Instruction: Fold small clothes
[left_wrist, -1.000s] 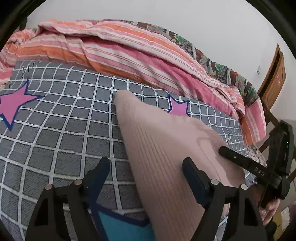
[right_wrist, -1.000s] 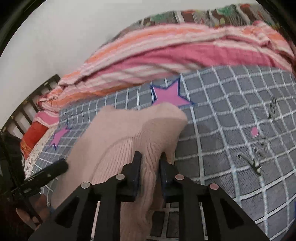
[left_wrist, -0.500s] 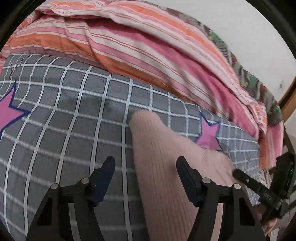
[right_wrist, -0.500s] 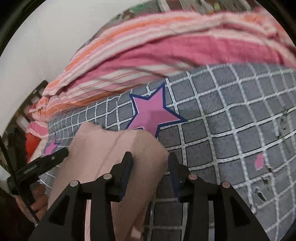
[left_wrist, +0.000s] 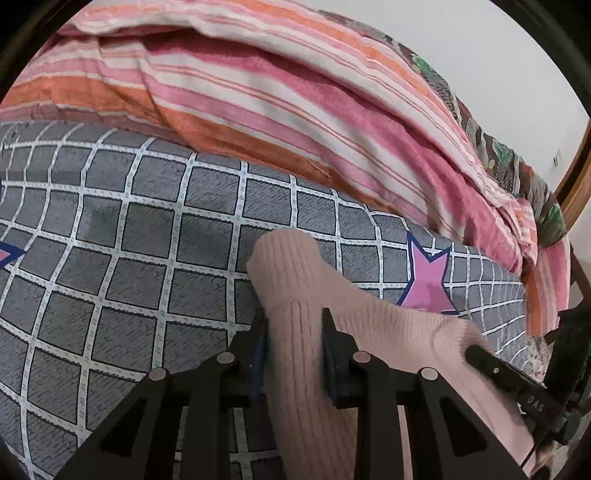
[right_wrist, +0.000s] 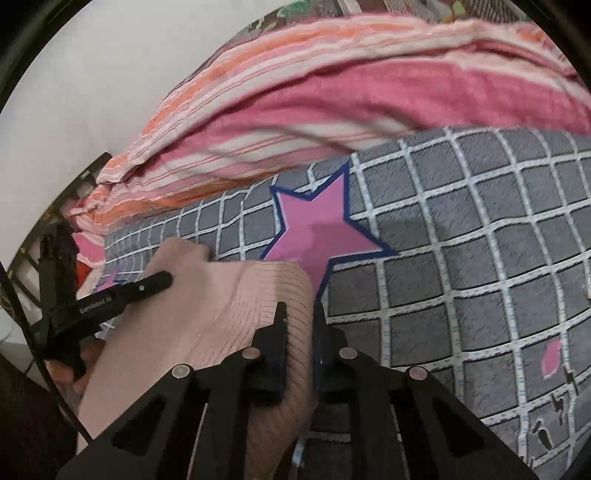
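A pale pink ribbed knit garment (left_wrist: 373, 332) lies on the grey checked bedsheet (left_wrist: 147, 258). In the left wrist view my left gripper (left_wrist: 293, 325) has a narrow end of the knit between its jaws. They are closing and the pads press the cloth from both sides. In the right wrist view my right gripper (right_wrist: 300, 314) is shut on the garment (right_wrist: 221, 310) at its right corner, beside a pink star (right_wrist: 321, 232) printed on the sheet. Each view shows one finger of the other gripper lying over the knit.
A pink, orange and white striped quilt (left_wrist: 295, 92) is bunched along the far side of the bed, against a white wall. A wooden door frame (left_wrist: 576, 192) stands at the right. A dark bed frame (right_wrist: 44, 229) shows at the left of the right wrist view.
Both grippers moved across the bed toward the striped quilt. The left jaws went from wide open to pinching the knit's end. The right jaws opened briefly, then shut on the corner.
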